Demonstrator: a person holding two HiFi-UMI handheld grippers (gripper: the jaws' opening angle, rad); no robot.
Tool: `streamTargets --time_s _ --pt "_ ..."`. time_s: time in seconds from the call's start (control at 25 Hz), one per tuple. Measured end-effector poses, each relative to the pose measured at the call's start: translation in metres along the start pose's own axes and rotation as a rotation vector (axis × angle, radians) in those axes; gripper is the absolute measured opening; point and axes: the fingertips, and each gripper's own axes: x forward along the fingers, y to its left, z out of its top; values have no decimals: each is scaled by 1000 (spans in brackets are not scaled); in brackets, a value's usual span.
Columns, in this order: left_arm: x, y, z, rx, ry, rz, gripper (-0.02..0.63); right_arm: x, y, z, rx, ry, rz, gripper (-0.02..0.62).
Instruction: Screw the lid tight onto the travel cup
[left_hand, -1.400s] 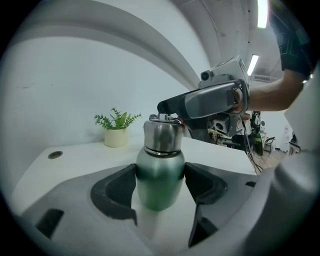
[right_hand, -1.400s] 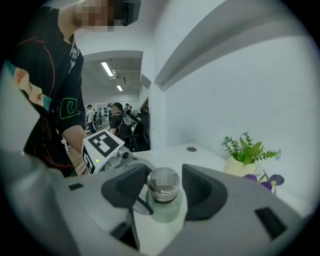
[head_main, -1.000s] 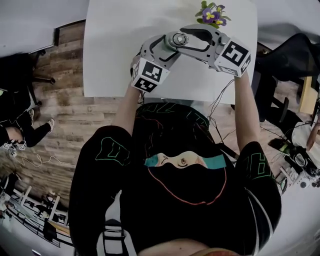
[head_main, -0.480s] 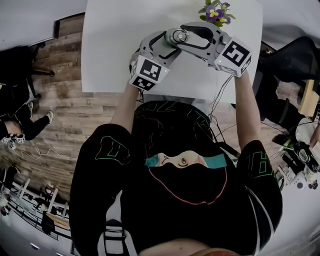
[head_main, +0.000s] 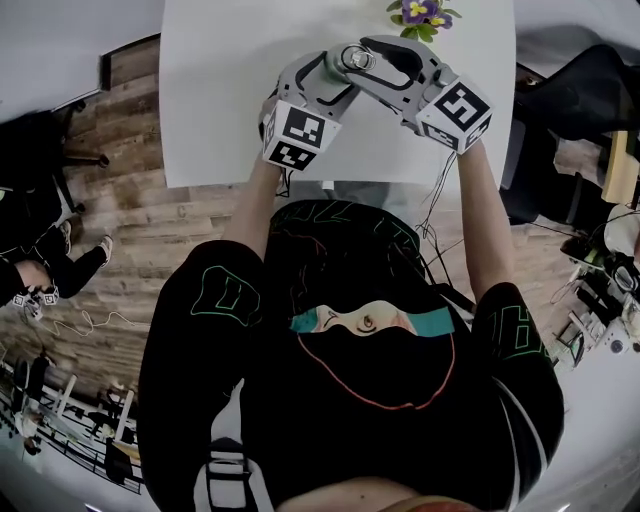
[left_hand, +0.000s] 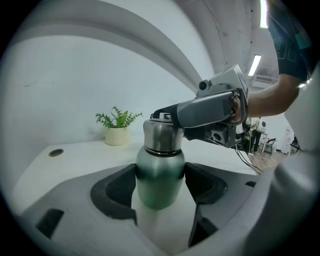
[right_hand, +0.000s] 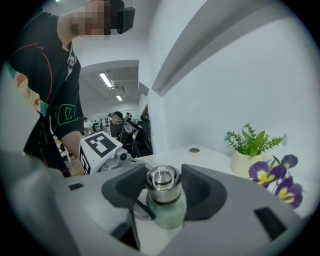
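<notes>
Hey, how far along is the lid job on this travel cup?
Done: the lid sits on the travel cup. In hand: the left gripper clamps the green body and the right gripper grips the lid. Left: tightness can't be seen; probably more twisting, then release.

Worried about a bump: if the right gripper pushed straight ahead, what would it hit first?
The lid, already gripped between its jaws on the travel cup. Past it, the left gripper sits off to the side, probably clear of that line.
</notes>
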Motion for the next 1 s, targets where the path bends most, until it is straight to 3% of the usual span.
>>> streamTargets --time_s 0.4,1.0 --pt "2 3 3 1 4 11 319 0 -7 -6 10 -40 -251 236" --pt "2 3 5 10 -8 33 319 -5 -9 -6 143 -98 -635 233"
